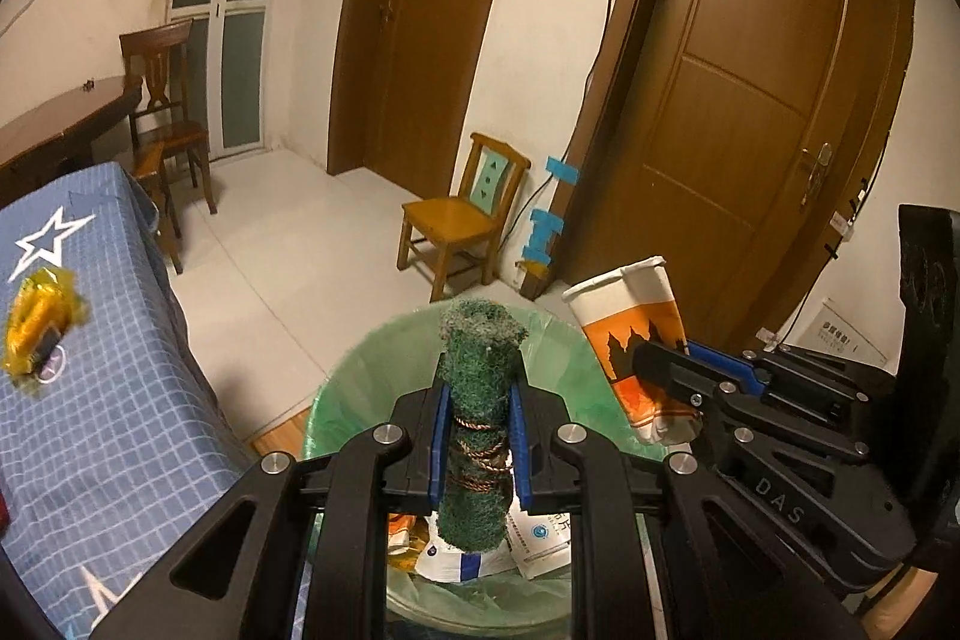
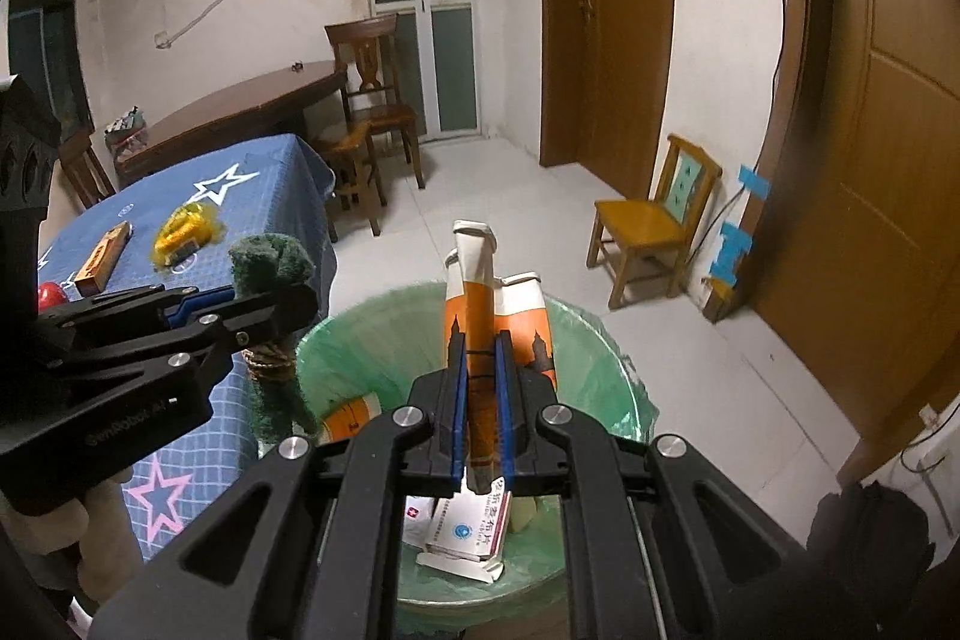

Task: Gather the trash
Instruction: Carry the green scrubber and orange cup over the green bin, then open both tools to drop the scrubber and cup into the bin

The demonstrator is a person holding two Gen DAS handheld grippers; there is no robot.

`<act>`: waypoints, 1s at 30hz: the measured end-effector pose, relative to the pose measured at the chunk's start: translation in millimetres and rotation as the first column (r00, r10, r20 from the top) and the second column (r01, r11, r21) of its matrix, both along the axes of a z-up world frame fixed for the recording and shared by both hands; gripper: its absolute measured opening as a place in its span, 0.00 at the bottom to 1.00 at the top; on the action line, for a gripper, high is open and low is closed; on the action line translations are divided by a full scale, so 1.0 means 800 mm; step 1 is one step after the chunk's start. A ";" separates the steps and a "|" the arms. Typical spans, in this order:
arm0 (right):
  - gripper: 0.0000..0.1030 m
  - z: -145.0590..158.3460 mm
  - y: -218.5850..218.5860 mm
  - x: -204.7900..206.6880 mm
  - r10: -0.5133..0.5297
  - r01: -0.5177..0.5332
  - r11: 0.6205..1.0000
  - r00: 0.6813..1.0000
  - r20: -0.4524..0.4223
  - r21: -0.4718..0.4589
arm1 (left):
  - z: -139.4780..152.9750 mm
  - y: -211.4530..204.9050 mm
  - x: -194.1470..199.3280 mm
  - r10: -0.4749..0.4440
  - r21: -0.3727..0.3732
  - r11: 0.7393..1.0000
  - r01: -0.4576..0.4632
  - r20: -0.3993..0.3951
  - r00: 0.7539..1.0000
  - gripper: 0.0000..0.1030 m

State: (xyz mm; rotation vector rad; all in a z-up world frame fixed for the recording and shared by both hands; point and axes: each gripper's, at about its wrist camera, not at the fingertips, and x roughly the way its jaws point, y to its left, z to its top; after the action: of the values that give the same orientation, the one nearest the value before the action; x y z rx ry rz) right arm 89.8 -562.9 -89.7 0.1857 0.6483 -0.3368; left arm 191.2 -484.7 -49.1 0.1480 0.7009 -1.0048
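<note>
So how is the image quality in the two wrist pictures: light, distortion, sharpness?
Left wrist view: warm dim indoor light, strong fisheye bending of the door, dark corners; the yellow wrapper at the edge is blurred. Right wrist view: same bending and vignette; the crushed paper cup stays sharp.

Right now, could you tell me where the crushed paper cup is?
The crushed paper cup is clamped in the right tongs over the green-lined trash bin, right of the green scouring pad in the left tongs.
</note>
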 end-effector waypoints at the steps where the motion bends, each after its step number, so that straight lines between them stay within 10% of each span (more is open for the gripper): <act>1: 0.06 -0.003 -0.003 0.001 -0.001 0.001 1.000 1.000 -0.004 0.008 | -0.005 0.000 0.003 0.000 0.006 1.000 0.000 -0.001 1.000 0.17; 30: 0.07 -0.011 -0.014 0.011 0.005 -0.004 0.999 1.000 -0.014 0.036 | -0.037 -0.025 0.016 -0.002 0.047 0.999 0.002 -0.014 1.000 0.17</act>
State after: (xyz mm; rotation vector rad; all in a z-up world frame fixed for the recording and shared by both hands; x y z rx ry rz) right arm 98.4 -574.0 -98.3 0.2167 0.6693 -0.3226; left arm 204.3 -504.6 -78.7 0.1833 0.7373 -0.9924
